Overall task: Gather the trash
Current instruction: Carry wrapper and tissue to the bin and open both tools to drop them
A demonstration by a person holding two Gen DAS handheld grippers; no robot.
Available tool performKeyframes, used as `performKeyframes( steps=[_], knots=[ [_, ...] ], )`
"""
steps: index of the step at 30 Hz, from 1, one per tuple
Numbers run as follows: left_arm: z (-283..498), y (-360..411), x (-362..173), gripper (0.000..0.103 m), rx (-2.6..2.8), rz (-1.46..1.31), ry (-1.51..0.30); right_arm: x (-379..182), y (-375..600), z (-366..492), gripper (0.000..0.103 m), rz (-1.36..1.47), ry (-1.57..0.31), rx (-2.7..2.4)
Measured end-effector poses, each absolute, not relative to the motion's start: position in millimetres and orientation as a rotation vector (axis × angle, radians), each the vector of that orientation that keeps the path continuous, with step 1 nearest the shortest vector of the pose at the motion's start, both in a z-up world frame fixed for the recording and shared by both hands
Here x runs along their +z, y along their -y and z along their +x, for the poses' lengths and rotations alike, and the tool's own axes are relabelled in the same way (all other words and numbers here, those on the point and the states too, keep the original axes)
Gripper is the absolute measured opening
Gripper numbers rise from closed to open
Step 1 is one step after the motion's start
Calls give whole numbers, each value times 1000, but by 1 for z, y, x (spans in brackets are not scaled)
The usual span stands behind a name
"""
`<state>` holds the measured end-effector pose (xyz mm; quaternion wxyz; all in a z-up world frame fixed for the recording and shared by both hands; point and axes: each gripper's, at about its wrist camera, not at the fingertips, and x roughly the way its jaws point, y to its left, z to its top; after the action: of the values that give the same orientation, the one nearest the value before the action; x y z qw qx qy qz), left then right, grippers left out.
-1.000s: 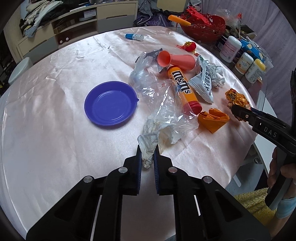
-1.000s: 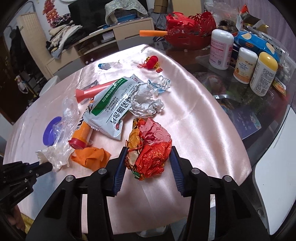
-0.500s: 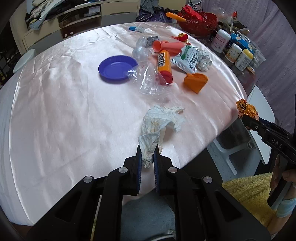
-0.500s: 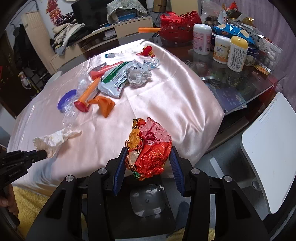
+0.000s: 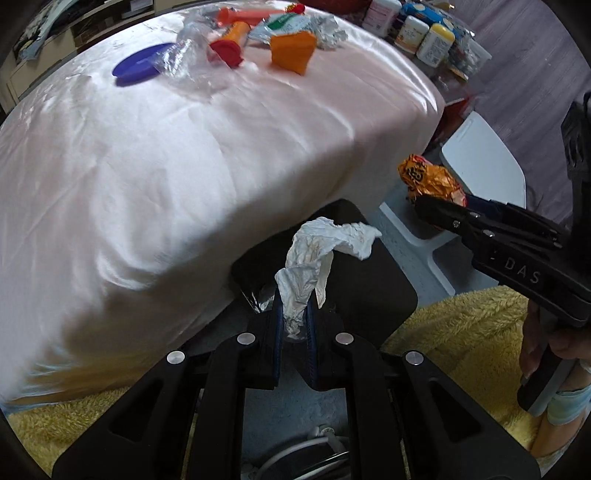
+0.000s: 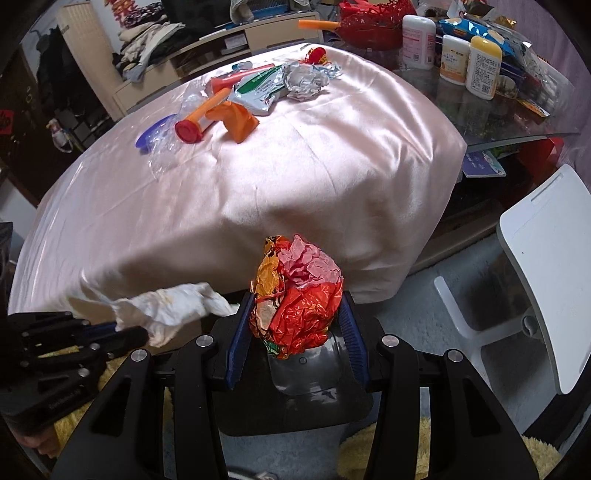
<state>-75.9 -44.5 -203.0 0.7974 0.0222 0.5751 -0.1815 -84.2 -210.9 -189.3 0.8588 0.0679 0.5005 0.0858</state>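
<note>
My left gripper [image 5: 294,314] is shut on a crumpled white tissue [image 5: 314,258] and holds it below the table edge, above a black bin [image 5: 369,288]. My right gripper [image 6: 295,325] is shut on a crumpled red and orange foil wrapper [image 6: 299,295], also held over the black bin [image 6: 314,387]. The wrapper shows in the left wrist view [image 5: 428,181] and the tissue in the right wrist view [image 6: 173,306]. More trash lies far back on the pink tablecloth [image 6: 295,147]: an orange tube [image 6: 199,118], orange paper [image 6: 240,118], a white-green packet [image 6: 258,88], clear plastic [image 6: 166,144].
A blue plate [image 5: 140,62] sits on the table. Bottles [image 6: 480,62] and a red basket [image 6: 369,22] stand at the far right. A white chair [image 6: 539,258] is on the right. Yellow fleece [image 5: 461,325] lies below the grippers.
Both grippers have pulled back off the table and dropped below its edge, carrying the tissue and the wrapper to above the black bin.
</note>
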Motion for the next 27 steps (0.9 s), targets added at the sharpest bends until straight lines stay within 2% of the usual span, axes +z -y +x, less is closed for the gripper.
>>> performKeyframes(
  steps=[10,17,21,23,27],
  knots=[
    [-71,69,-260,10,-432,76,-1305,-254,209,-76,48,200,-1218,165],
    [-68,71,-276,14,-453,55,-1331,-263,211,-73,54,232,-1225,184],
    [-70,71,-275,33,-443,52,-1326,-260,211,-72,70,240,-1216,182],
    [-71,70,-273,40,-438,50,-1322,-260,213,-71,74,246,-1211,174],
    [-73,66,-267,62,-419,43,-1302,-257,217,-69,78,257,-1191,151]
  ],
)
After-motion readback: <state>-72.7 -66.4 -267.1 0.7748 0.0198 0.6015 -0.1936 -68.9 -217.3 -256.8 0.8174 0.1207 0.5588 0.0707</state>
